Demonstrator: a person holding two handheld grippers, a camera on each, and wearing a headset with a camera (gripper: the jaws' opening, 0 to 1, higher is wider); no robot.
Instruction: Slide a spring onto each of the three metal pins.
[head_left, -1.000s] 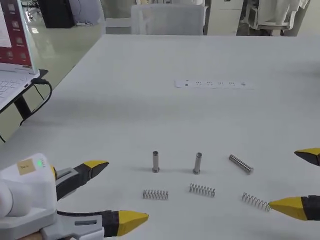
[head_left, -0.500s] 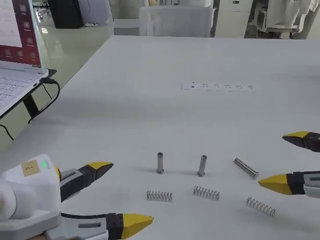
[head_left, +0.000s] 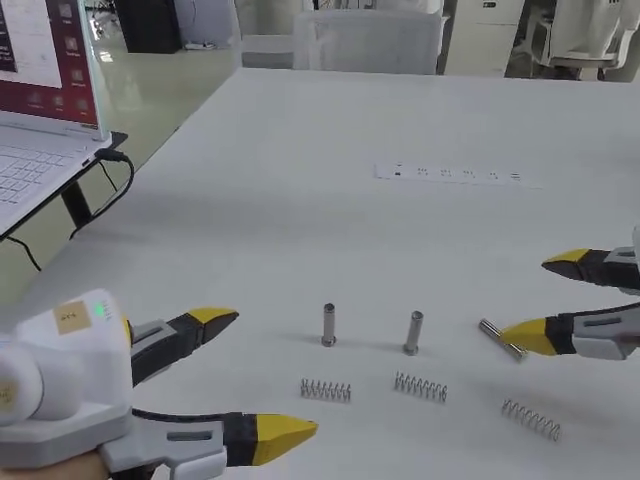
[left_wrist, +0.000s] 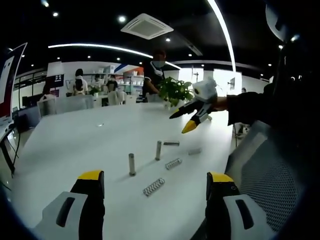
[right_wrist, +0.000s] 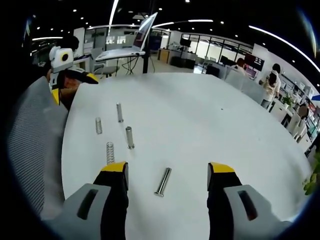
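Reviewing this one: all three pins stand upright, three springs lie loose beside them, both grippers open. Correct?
No. One pin lies flat, ahead of the open right gripper, as the right gripper view shows. The other two pins stand upright; the rest holds.

A long white table (head_left: 400, 230) stretched toward a grey chair (head_left: 370, 40) — open laptop (head_left: 45, 70) at left, glossy floor (head_left: 190, 80) beyond, ceiling light strips (left_wrist: 90, 45) overhead.
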